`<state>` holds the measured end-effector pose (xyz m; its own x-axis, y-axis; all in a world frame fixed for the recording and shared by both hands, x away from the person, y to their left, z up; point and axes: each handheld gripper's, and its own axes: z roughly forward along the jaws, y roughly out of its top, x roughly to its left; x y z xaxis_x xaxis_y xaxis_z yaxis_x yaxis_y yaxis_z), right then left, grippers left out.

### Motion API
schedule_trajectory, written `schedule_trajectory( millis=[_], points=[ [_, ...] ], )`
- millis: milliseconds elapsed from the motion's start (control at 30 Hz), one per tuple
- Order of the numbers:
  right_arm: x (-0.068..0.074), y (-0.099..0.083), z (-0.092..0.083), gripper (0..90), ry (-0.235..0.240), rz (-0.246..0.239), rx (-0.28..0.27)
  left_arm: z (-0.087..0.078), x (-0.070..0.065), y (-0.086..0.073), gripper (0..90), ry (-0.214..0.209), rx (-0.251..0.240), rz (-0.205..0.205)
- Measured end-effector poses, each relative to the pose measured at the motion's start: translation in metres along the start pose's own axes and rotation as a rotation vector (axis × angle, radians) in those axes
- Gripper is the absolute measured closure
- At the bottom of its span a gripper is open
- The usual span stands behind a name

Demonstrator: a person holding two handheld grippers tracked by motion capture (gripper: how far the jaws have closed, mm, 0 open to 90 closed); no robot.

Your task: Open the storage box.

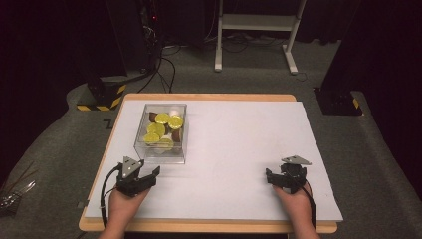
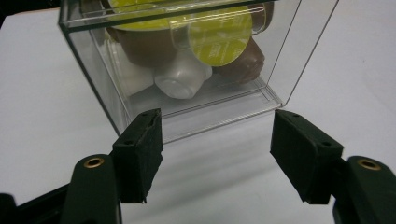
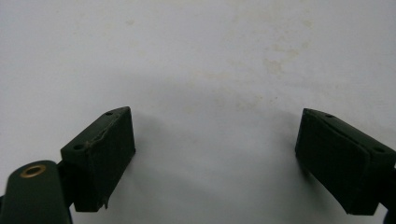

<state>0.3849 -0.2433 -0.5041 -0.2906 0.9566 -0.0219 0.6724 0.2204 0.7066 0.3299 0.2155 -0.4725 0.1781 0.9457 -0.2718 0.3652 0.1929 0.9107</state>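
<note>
Clear plastic box [image 1: 160, 133] of yellow-lidded capsules [image 1: 162, 118] standing on the left half of the white table cover [image 1: 239, 144], toward the far side. Left gripper [image 2: 217, 140] just near of the box, jaws spread wide and empty, aimed at its near wall with a gap between. Right gripper [image 3: 215, 158] resting well apart at the near right, jaws likewise spread wide over bare cover, holding nothing.
</note>
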Motion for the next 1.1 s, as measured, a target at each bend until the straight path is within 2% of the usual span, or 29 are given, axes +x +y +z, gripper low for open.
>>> schedule_trajectory(
  millis=[100,133,167,533,700,1100],
  points=[
    [0.000,0.000,0.000,12.0,0.001,0.000,0.000,0.004,-0.004,0.003,34.4,0.000,-0.004,-0.011],
    [0.000,0.000,0.000,12.0,0.001,0.000,0.000,0.005,-0.004,0.004,33.9,0.003,0.002,-0.004],
    [0.000,0.000,0.000,12.0,0.000,0.000,0.000,0.008,-0.006,0.004,33.4,0.006,-0.009,-0.017],
    [0.000,0.000,0.000,12.1,0.001,-0.001,0.000,0.022,-0.011,0.008,29.5,0.035,-0.019,-0.026],
    [0.000,0.000,0.000,12.1,0.001,0.000,0.000,0.028,-0.013,0.012,29.4,0.046,-0.029,-0.049],
    [0.000,0.000,0.000,12.1,0.001,0.001,0.000,0.038,-0.018,0.017,27.3,0.081,-0.057,-0.051]
  ],
)
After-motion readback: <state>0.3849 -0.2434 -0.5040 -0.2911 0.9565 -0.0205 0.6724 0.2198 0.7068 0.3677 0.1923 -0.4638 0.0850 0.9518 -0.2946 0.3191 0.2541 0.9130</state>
